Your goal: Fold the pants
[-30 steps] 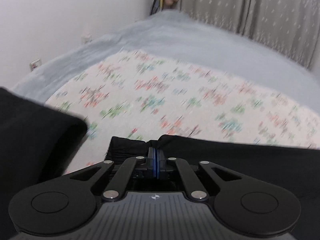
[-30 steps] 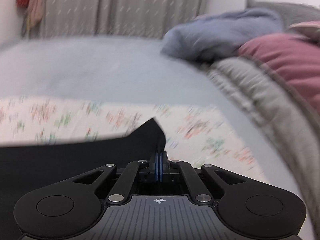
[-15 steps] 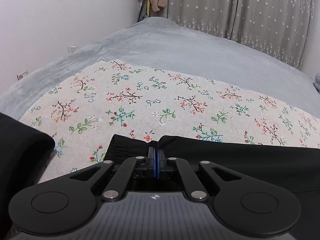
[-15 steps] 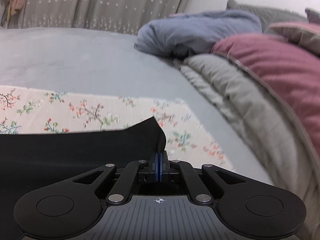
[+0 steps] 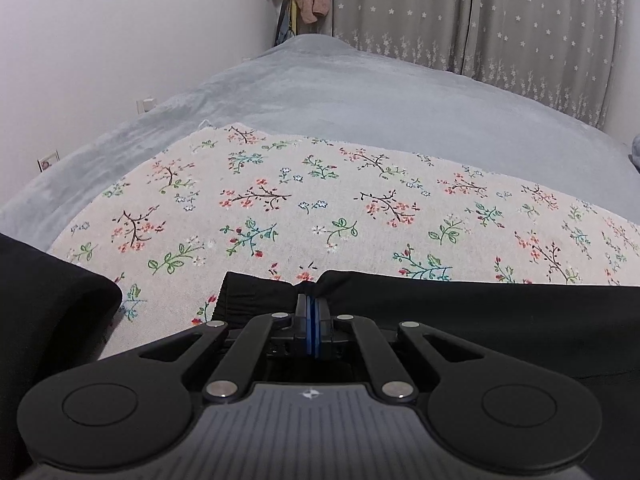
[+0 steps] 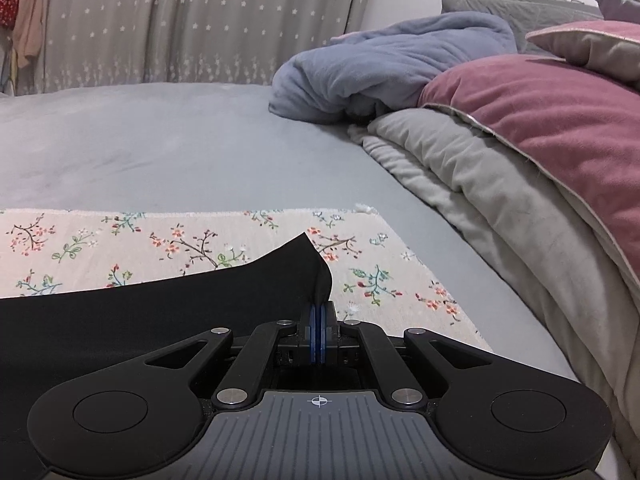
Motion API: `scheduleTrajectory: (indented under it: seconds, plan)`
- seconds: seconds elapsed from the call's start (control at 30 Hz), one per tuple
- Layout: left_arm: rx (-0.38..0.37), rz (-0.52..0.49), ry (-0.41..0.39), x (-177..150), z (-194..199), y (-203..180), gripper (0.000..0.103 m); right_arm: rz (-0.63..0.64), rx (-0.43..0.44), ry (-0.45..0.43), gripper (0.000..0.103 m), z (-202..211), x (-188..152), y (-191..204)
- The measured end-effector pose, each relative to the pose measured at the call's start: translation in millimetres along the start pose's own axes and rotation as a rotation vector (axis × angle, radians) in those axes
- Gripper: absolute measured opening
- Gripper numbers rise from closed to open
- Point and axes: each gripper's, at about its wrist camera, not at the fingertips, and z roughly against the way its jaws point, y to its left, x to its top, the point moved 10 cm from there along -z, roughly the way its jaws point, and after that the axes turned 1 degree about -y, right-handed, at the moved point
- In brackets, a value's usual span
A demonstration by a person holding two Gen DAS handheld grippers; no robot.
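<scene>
A: Pinching what? Both closed?
B: Yeah. Left gripper (image 5: 311, 303), right gripper (image 6: 319, 307) clamp black pants (image 5: 460, 312) edge, 6 o'clock on floral cloth (image 5: 304, 200), stretched taut, probably for folding.

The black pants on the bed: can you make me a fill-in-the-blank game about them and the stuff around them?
1. Both the left gripper and the right gripper are shut on the ____ pants.
2. The pants lie over a cloth printed with ____.
3. The cloth lies on a ____ blanket.
4. Next to the grey quilt is a ____ pillow.

Missing words: black; flowers; grey; pink
</scene>
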Motion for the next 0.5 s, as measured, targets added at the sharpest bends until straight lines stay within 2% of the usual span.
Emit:
scheduleTrajectory:
  seconds: [0.1,0.2,0.27,0.3,0.37,0.47,0.5]
  plan:
    - [-0.037,0.036,0.018,-1.2,-0.3,4.0,0.008,0.001,0.006,0.019,0.001,-3.6,-6.6,-0.5]
    - [-0.059,0.044,0.018,-1.2,4.5,7.8,0.014,-0.012,0.018,0.036,0.009,-6.8,-14.6,-1.0]
    - [-0.076,0.065,0.017,-0.3,10.4,11.9,0.022,-0.033,0.018,0.030,0.010,-4.0,-15.3,-4.7]
    - [-0.076,0.082,0.018,-0.1,14.2,15.7,0.030,-0.051,0.018,0.032,0.012,-1.7,-16.0,-7.2]
    - [-0.085,0.121,0.021,-2.2,26.8,23.8,0.035,-0.094,0.019,0.034,0.016,5.2,-15.9,-15.6]
    - [-0.103,0.130,0.003,-9.4,61.4,33.7,0.042,-0.160,0.056,0.017,0.021,38.4,-17.1,-27.9]
    - [-0.106,0.127,-0.011,-12.2,74.4,37.4,0.048,-0.174,0.075,0.013,0.026,54.1,-19.8,-31.4]
